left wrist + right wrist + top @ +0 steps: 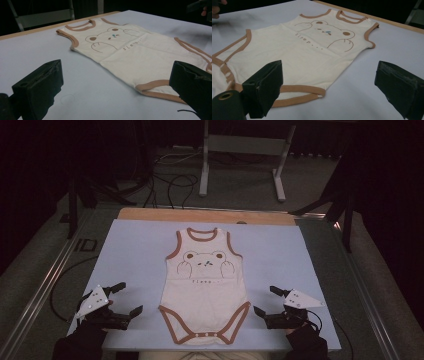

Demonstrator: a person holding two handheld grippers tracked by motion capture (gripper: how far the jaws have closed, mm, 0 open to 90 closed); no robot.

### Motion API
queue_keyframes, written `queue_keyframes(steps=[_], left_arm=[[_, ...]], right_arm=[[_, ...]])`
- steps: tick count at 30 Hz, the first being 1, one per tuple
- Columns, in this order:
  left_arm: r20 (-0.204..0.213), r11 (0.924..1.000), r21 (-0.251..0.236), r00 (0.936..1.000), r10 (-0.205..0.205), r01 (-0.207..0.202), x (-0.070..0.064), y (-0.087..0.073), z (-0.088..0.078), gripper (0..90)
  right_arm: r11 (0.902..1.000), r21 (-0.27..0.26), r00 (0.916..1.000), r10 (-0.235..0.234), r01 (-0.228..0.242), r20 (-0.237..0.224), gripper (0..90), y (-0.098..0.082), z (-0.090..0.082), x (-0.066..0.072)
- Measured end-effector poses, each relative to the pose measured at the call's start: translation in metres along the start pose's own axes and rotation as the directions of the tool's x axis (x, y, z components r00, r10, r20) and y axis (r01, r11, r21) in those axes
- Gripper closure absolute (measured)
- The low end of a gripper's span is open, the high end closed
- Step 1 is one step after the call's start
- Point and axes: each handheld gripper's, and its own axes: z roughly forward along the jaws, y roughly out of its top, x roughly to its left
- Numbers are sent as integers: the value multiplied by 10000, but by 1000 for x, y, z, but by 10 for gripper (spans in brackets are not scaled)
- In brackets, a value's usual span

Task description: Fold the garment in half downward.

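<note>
On blue mat (pixel 135 250), both tongs (pixel 122 299) (pixel 266 301) gape beside romper (pixel 205 280).

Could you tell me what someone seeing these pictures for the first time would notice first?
The eye goes first to the cream baby bodysuit with brown trim and a bear print, lying flat in the middle of the pale blue mat, neck opening toward the far edge. Next come the two grippers at the near edge, the left gripper and the right gripper, one on each side of the bodysuit's leg end, both with jaws open and holding nothing.
</note>
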Motion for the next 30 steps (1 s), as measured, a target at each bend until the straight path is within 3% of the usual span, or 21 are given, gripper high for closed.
queue_keyframes(steps=[20,26,30], left_arm=[[394,9995,208,9989,250,-258,-4,4,6,2],[543,9990,279,9980,333,-348,-9,8,3,2],[660,9987,354,9973,331,-355,-11,11,2,2]], right_arm=[[9995,155,9996,269,-268,-102,72,0,1,-2],[9992,41,9988,406,-405,-269,71,7,-1,4],[9996,153,9995,246,-243,-182,72,13,0,7]])
